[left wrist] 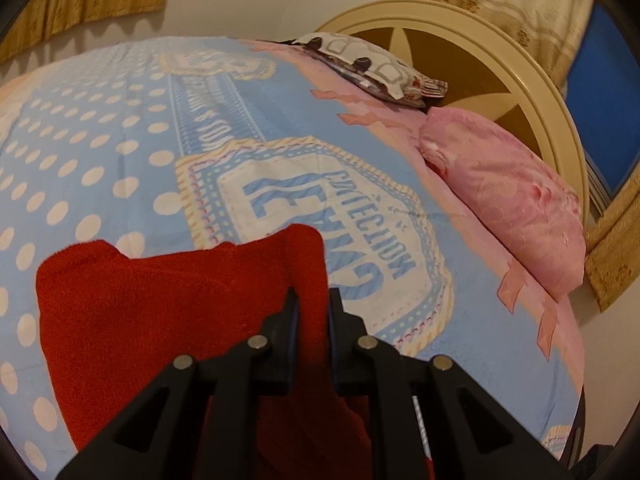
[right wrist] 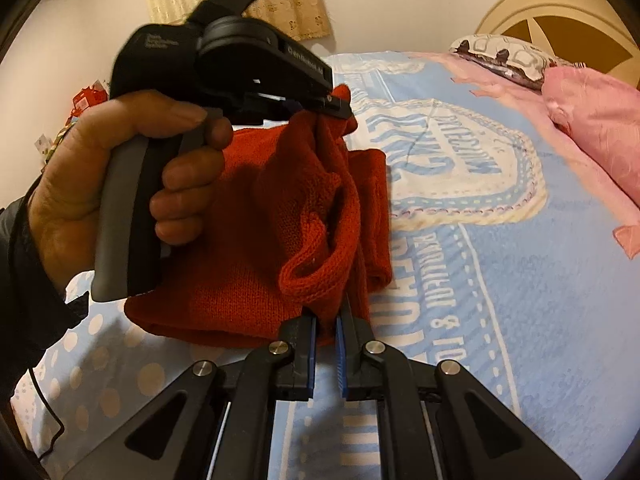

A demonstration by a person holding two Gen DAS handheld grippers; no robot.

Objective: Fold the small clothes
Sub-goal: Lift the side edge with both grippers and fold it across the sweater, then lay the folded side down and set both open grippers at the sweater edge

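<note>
Both grippers pinch the red knit garment (right wrist: 256, 216) above the bed (right wrist: 500, 280): the left gripper (left wrist: 313, 300) has its fingers clamped on an upper edge, the right gripper (right wrist: 327, 322) on a bunched fold lower down. With the knit so crumpled between them, a layer could slip free and the fold land crooked.

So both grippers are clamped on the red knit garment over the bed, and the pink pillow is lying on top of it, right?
Not quite. Both the left gripper and the right gripper are shut on the red knit garment, but the pink pillow is not on it. The left wrist view shows the pillow apart, by the headboard, well clear of the garment.
</note>
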